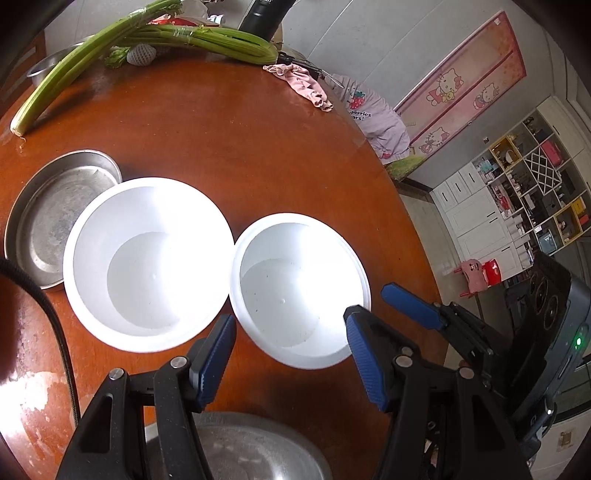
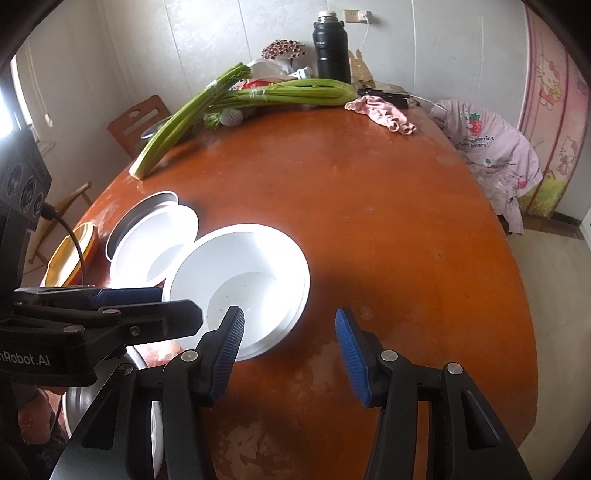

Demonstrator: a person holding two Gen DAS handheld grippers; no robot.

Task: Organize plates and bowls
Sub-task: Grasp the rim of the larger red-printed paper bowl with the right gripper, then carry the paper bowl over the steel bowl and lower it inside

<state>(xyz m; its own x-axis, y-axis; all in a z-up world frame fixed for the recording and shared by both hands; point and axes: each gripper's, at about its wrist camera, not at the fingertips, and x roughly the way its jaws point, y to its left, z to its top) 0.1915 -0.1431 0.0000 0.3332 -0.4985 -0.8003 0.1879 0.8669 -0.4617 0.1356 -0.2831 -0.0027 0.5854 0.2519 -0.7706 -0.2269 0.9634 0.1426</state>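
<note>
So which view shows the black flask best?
The right wrist view: the black flask stands whole and upright beyond the celery. The left wrist view catches only its lower body, cut off by the frame's top edge.

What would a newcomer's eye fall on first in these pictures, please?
Two bright white bowls sit side by side on the reddish round table, just beyond the open left gripper. A metal plate lies beside the larger bowl, and long celery stalks stretch across the table's far edge.
</note>
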